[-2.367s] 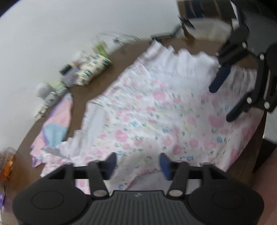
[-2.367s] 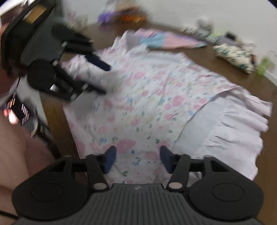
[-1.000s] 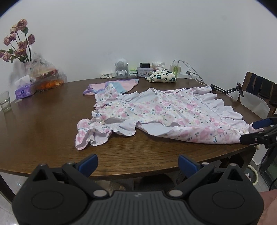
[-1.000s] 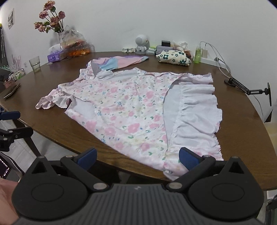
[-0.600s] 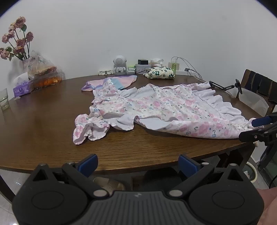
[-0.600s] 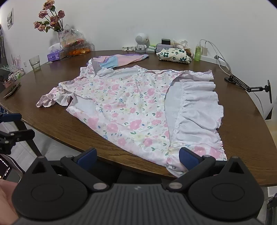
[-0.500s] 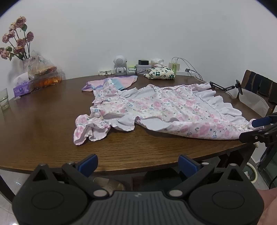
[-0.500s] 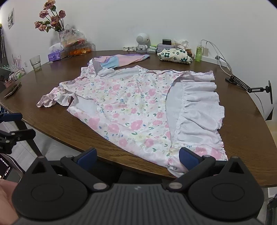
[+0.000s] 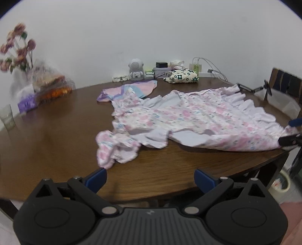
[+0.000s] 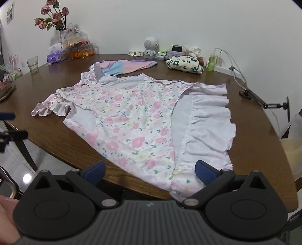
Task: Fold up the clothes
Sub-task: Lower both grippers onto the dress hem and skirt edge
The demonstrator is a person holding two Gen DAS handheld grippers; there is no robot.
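**Layout on table**

Dress [image 10: 132, 120] lies spread on table [image 10: 254, 132], hem over the near edge, collar toward the far edge. Second garment [image 10: 124, 66] lies behind the collar, partly under it. Folded cloth [image 10: 184, 65] sits near the far edge, bottle [image 10: 211, 61] just right of it. Figurine [image 10: 150, 47] stands at the far edge, left of the cloth. Glass [image 10: 33, 65], tissue box [image 10: 54, 56] and flowers [image 10: 54, 15] sit along the far-left edge.
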